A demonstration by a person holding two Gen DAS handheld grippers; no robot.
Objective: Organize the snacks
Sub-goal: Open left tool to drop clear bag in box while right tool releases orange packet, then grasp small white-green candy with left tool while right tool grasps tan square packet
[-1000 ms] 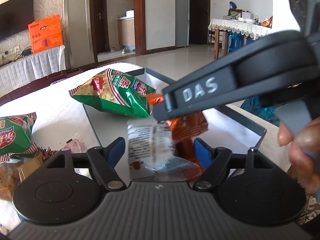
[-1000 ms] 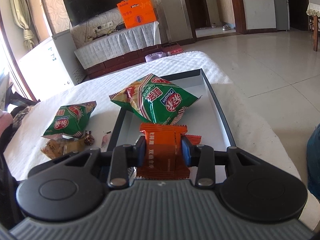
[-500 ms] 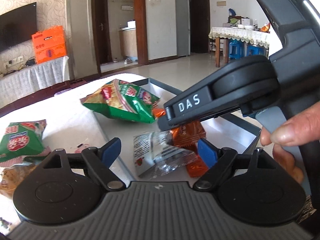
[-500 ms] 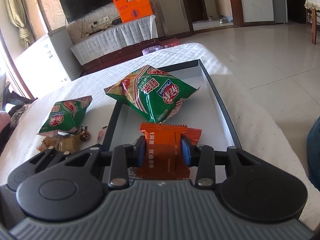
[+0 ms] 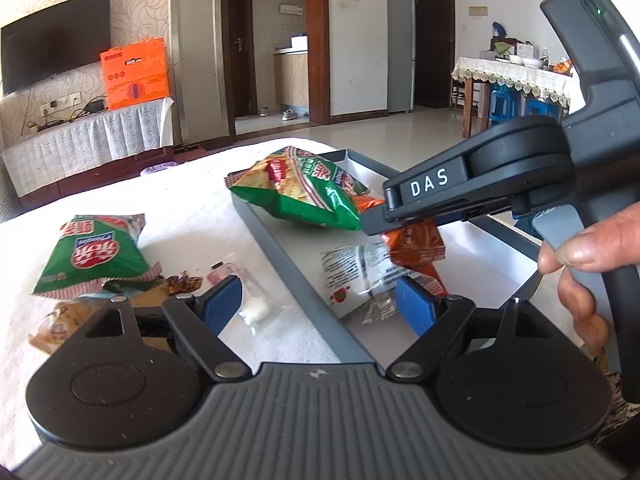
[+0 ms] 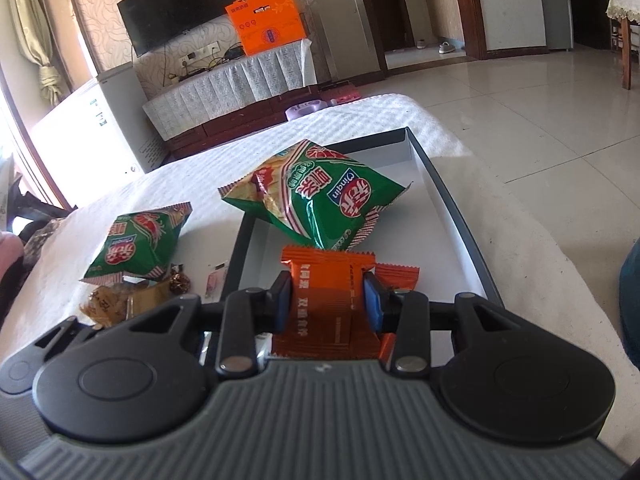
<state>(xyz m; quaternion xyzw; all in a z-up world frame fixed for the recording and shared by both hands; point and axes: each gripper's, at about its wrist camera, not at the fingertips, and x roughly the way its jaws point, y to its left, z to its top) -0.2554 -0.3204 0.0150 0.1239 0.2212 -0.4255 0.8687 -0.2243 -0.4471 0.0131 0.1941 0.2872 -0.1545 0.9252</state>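
My right gripper [image 6: 328,306] is shut on an orange snack packet [image 6: 326,280], holding it over the near end of the grey tray [image 6: 452,216]. A second orange packet [image 6: 396,274] lies just beneath it. A green chip bag [image 6: 320,196] rests in the tray behind them. In the left wrist view my left gripper [image 5: 318,306] is open and empty, straddling the tray's left rim [image 5: 296,276]. A clear printed packet [image 5: 360,276] lies flat in the tray by its right finger [image 5: 414,310]. The right gripper's arm [image 5: 460,188] crosses above with the orange packet [image 5: 416,240].
On the white cloth left of the tray lie another green chip bag [image 5: 96,252], a brown snack [image 5: 60,324], a foil candy [image 5: 184,282] and a small clear sachet [image 5: 248,300]. A hand [image 5: 580,264] grips the right tool. Floor drops off beyond the table's right edge.
My left gripper has spread wider and shifted left, away from the clear packet, which now lies in the tray. The right gripper has kept still with the orange packet.
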